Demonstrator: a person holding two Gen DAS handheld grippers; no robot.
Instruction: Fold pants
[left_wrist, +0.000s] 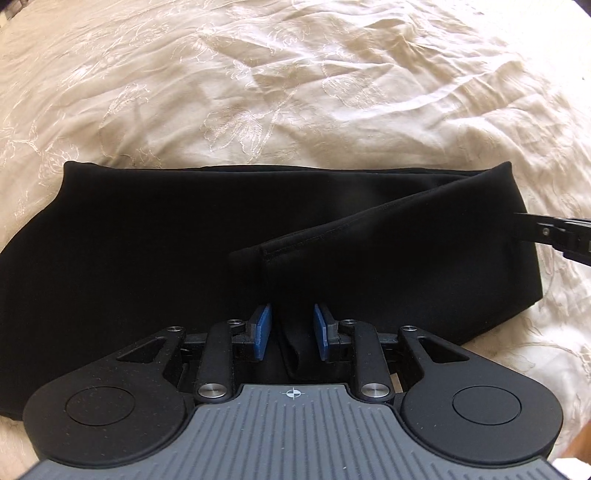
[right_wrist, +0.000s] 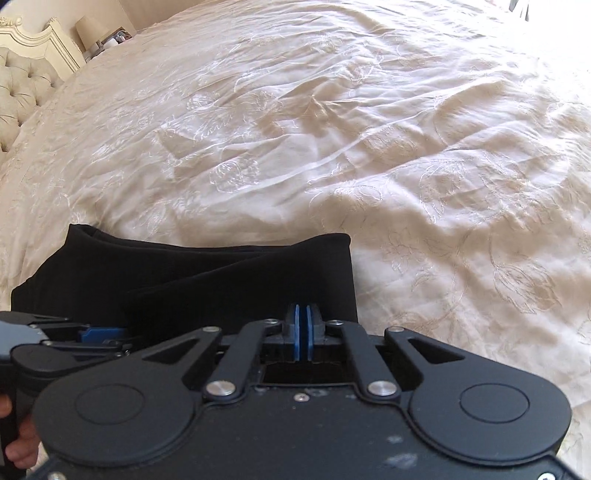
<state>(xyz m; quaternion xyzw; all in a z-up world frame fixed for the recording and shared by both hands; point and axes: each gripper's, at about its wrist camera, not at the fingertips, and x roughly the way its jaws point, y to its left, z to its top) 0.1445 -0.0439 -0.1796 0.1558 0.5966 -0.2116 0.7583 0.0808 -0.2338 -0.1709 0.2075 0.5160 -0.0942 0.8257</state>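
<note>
Black pants (left_wrist: 147, 240) lie folded in a long band across the cream bedspread, with a leg end doubled back on top. My left gripper (left_wrist: 291, 325) is open over the near edge of the pants, with a fold of black cloth between its blue pads. My right gripper (right_wrist: 303, 328) has its blue pads pressed together at the pants' (right_wrist: 221, 280) right end; whether cloth is pinched between them does not show. The right gripper also shows at the right edge of the left wrist view (left_wrist: 554, 232). The left gripper shows at the lower left of the right wrist view (right_wrist: 74, 336).
The cream embroidered bedspread (right_wrist: 369, 147) is wrinkled and stretches far beyond the pants. A tufted headboard (right_wrist: 22, 85) and a lamp (right_wrist: 90, 31) stand at the far left in the right wrist view.
</note>
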